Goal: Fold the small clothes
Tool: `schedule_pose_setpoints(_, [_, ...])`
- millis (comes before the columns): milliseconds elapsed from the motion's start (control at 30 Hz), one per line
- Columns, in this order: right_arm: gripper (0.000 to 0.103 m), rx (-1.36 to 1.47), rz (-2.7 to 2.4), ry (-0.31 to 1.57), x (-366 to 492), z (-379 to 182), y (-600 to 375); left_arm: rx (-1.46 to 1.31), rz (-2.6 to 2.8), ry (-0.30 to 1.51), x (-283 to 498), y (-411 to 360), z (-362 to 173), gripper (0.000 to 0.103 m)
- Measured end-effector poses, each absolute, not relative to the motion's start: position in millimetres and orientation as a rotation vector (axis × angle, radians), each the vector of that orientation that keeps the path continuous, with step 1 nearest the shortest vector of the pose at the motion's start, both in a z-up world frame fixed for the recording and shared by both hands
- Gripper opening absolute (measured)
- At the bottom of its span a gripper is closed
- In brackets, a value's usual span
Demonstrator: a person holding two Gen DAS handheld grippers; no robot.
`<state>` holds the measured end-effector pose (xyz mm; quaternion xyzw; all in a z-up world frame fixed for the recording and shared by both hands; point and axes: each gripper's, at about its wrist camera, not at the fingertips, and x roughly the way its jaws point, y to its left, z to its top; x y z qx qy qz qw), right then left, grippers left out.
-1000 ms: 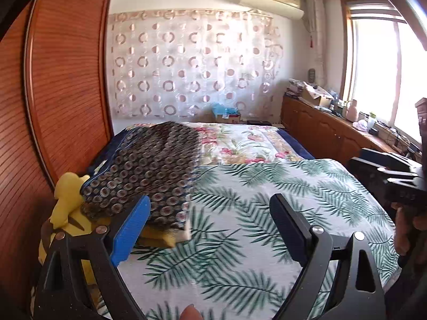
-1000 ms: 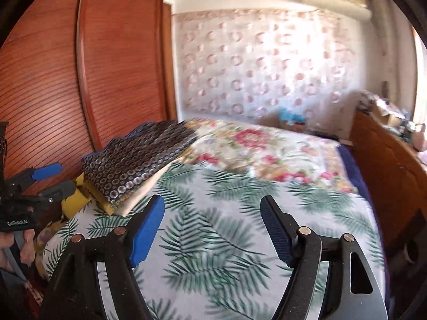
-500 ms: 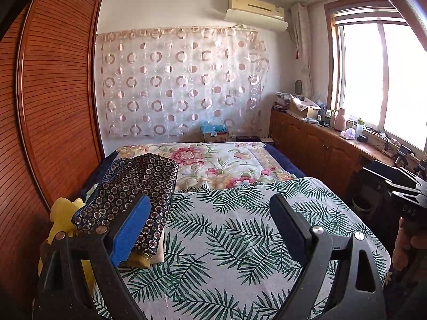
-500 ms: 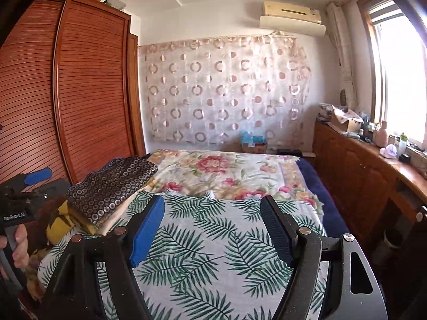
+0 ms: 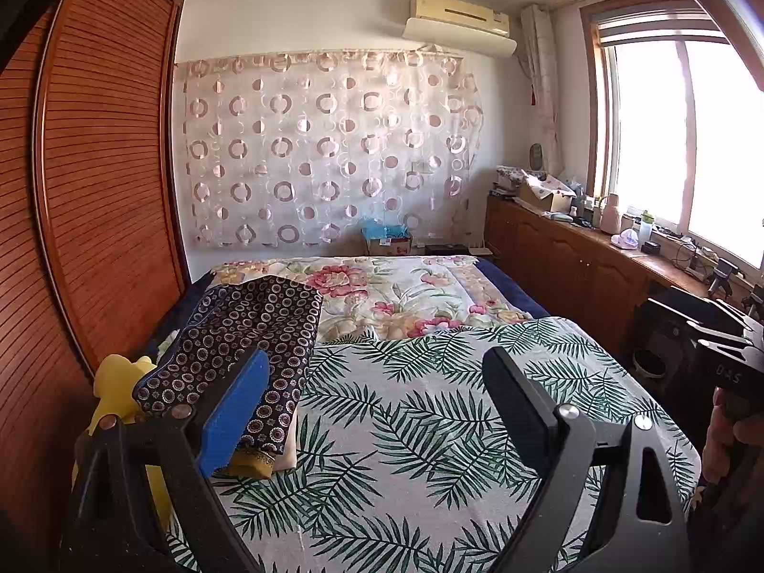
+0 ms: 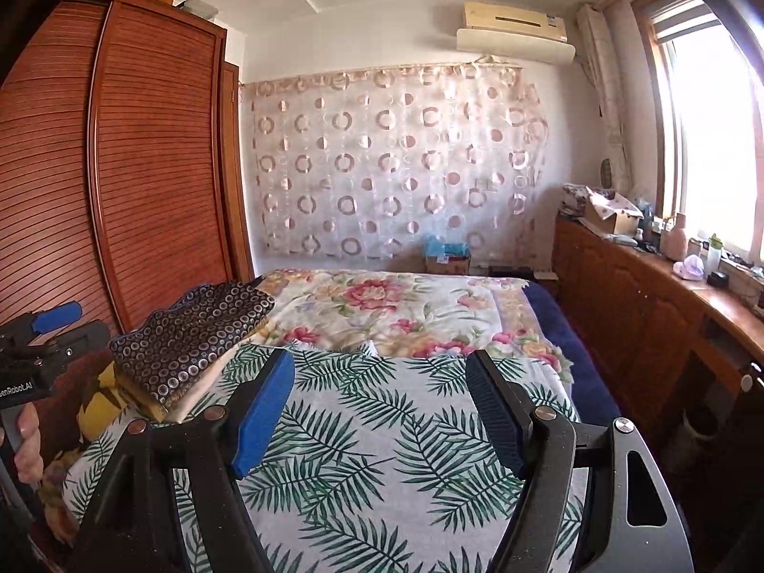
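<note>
A folded dark garment with a ring pattern (image 5: 248,334) lies on top of a small stack of folded clothes at the left edge of the bed; it also shows in the right wrist view (image 6: 191,334). My left gripper (image 5: 377,396) is open and empty, held above the palm-leaf sheet (image 5: 429,429), to the right of the stack. My right gripper (image 6: 382,406) is open and empty above the same sheet (image 6: 358,453), apart from the stack.
A yellow plush toy (image 5: 114,387) sits left of the stack by the wooden wardrobe (image 5: 95,191). A floral quilt (image 5: 382,291) covers the far half of the bed. A cluttered wooden counter (image 5: 597,248) runs under the window on the right.
Both grippers have drawn back and tilted up from the bed, so the stack looks smaller and farther. Both stay open and empty.
</note>
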<state>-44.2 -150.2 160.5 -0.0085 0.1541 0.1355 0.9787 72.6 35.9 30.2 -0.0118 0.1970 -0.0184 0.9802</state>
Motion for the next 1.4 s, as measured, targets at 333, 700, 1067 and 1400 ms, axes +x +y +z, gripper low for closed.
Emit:
schedule_pose_setpoints(333, [0.076, -0.024, 0.27, 0.308, -44.3, 161.9, -155.8, -0.023, -0.036, 0.394, 71.2, 35.1, 31.0, 0.091])
schedule_pose_setpoints(700, [0.076, -0.014, 0.27, 0.306, -43.9, 164.1, -163.7, -0.023, -0.036, 0.387, 68.0, 32.5, 35.2, 0.091])
schedule_pose_setpoints(1067, [0.076, -0.011, 0.266, 0.304, -43.2, 162.8, -164.8, -0.022, -0.036, 0.387, 67.0, 32.2, 35.0, 0.091])
schedule_pose_setpoints(1400, [0.076, -0.011, 0.263, 0.304, -42.8, 162.9, -165.0, -0.022, -0.035, 0.385, 66.5, 32.4, 34.0, 0.091])
